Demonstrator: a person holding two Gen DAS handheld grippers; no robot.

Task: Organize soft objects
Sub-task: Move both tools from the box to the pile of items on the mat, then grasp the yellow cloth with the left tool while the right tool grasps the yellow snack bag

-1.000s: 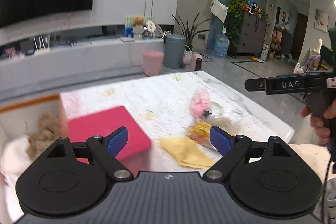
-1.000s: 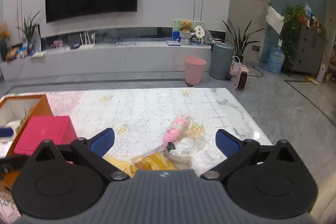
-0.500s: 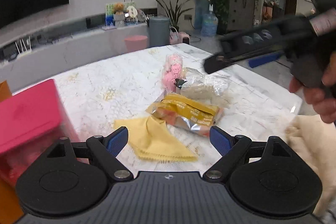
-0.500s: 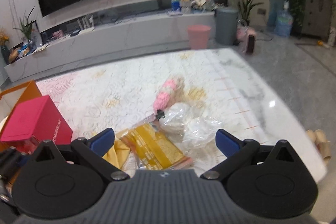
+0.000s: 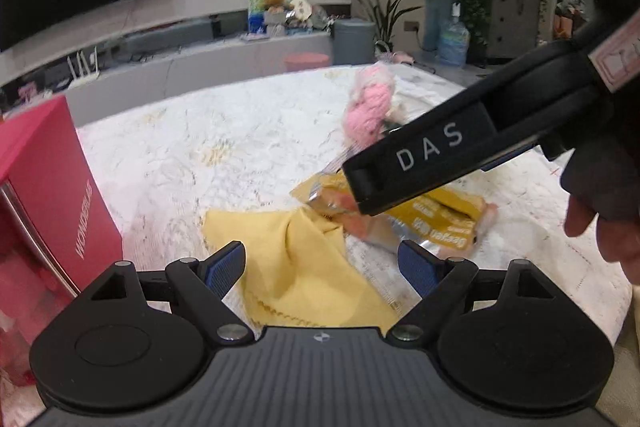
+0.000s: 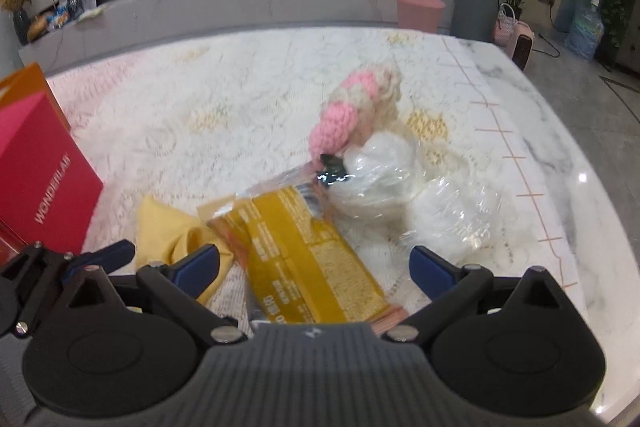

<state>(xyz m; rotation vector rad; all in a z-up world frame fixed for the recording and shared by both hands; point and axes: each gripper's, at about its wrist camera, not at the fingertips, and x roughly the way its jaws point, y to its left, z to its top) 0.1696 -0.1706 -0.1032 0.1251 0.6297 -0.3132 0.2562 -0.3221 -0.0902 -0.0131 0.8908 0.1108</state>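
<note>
A soft, creased yellow cloth [image 5: 304, 267] is spread on the lace-patterned tablecloth [image 5: 200, 147], framed by the wide-open, empty left gripper [image 5: 322, 265]. At its 2 o'clock a glossy yellow snack packet [image 6: 304, 259] is framed by the equally open, empty right gripper [image 6: 314, 265]. A pink-and-cream crocheted toy [image 6: 356, 107] and crinkled clear bags [image 6: 408, 187] are seen at 12 o'clock.

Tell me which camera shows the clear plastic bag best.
The right wrist view: the clear plastic bag lies in the open beside the yellow packet. In the left wrist view the right gripper's body hides it almost entirely.
</note>
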